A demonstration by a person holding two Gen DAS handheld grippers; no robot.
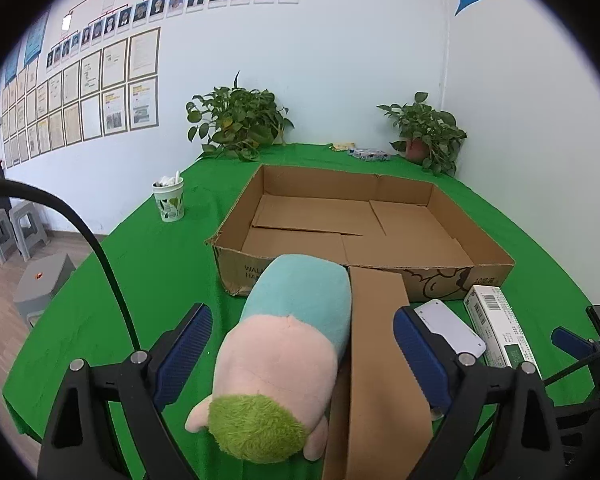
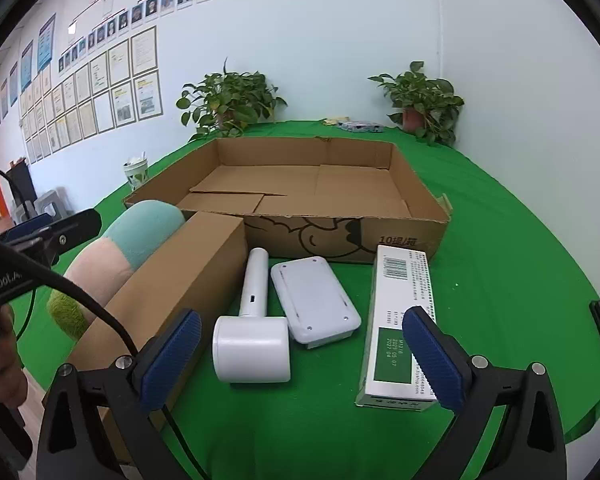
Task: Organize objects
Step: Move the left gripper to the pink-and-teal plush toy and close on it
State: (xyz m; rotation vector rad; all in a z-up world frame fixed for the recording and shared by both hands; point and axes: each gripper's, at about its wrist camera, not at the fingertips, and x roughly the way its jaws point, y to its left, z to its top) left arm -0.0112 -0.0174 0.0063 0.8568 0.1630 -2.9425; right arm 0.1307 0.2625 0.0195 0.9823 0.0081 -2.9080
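Left gripper (image 1: 302, 354) is hanging low over the green tablecloth (image 1: 148, 264), fingers spread wide apart, nothing clamped. Between them, the pink, teal and green plush toy (image 1: 284, 356) is lying lengthwise, green end nearest the camera, teal end pointing to 12 o'clock. A long closed brown cardboard box (image 1: 380, 360) is sitting right against the toy's 3 o'clock side, also inside the finger span. Whether the pads are touching either one, cannot tell.

Right gripper (image 2: 302, 350) is likewise standing open over the cloth, holding nothing. At its centre, the white hammer-shaped plastic device (image 2: 252, 340) is lying with its thick head near the camera and its handle pointing to 12 o'clock. Just beside it at 2 o'clock, a flat white rounded-rectangle plastic case (image 2: 316, 300). At 3 o'clock of that, a long white and green printed carton with a barcode (image 2: 400, 320) is running partly behind the right finger.

The wide shallow open brown cardboard tray (image 2: 380, 236) is sitting at 12 o'clock of all these items, interior showing only its own flaps. From the left wrist camera, a white cup with green leaf print (image 1: 169, 200) is standing at 10 o'clock of the tray. Two potted green plants (image 1: 236, 120) are sitting at the far table edge by the wall.
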